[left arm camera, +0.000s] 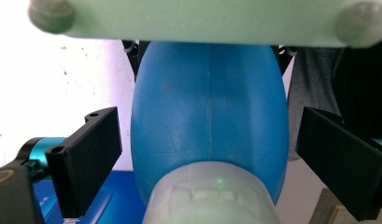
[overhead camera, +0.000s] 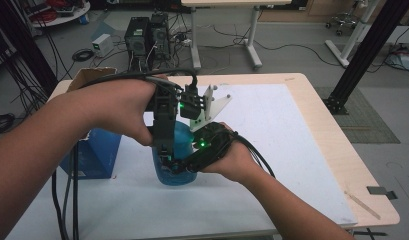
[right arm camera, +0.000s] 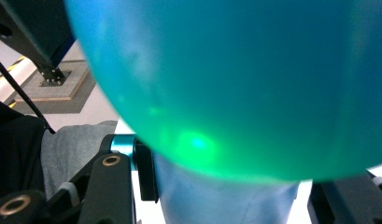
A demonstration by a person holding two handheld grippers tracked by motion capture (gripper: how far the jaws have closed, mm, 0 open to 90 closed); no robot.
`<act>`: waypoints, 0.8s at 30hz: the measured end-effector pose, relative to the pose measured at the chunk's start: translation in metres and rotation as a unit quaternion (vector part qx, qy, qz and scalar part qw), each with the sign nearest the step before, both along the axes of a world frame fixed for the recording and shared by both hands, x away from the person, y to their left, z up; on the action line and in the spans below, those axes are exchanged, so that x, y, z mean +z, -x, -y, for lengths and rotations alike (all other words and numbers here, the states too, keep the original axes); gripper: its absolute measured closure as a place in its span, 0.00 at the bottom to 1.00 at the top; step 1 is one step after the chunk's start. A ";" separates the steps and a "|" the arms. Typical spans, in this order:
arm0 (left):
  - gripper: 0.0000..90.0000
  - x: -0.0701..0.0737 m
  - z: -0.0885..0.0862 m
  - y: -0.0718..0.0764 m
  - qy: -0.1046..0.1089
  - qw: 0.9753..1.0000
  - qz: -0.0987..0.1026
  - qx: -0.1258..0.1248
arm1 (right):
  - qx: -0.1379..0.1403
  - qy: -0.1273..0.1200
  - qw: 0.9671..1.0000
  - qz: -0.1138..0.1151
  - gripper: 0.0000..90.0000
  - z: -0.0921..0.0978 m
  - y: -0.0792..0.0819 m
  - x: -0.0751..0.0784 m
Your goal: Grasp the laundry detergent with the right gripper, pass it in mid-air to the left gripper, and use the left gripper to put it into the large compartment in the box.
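Where the high view hides them, jaws flank the blue bottle [left arm camera: 209, 130].

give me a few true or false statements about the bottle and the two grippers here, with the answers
1. The bottle between the grippers is blue. True.
2. In the left gripper view, the left gripper has its jaws clamped tight on the bottle. False: both jaws stand apart from its sides, with gaps showing.
3. A blue box sits on the table to the left of the bottle. True.
4. The bottle lies on its side at the table's far right corner. False: it stands near the middle-left, between the person's hands.
5. The bottle's pale cap shows between the left gripper's jaws. True.
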State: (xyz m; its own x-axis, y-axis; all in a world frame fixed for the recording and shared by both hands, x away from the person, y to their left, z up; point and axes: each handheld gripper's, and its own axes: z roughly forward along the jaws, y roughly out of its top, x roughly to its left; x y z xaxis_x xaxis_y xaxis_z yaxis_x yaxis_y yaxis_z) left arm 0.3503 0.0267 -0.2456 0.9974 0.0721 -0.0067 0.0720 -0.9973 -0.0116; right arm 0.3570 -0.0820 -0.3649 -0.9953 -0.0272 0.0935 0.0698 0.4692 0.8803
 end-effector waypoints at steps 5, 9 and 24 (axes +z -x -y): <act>0.09 0.000 0.001 -0.001 -0.003 1.000 -0.002 0.000 | 0.000 0.000 1.000 0.002 0.51 0.000 0.000 0.000; 0.13 0.000 0.002 -0.001 -0.006 1.000 -0.001 0.001 | -0.003 -0.004 1.000 0.002 0.51 0.001 0.000 0.001; 0.19 0.000 0.004 -0.003 -0.005 1.000 0.001 0.008 | -0.005 -0.005 1.000 0.001 0.51 0.001 -0.002 0.000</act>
State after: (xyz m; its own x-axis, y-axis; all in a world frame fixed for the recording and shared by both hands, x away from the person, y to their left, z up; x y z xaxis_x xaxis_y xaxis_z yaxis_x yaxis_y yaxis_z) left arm 0.3529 0.0231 -0.2460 0.9962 0.0871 -0.0035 0.0870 -0.9960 -0.0222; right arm 0.3590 -0.0832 -0.3645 -0.9956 -0.0188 0.0921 0.0732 0.4592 0.8853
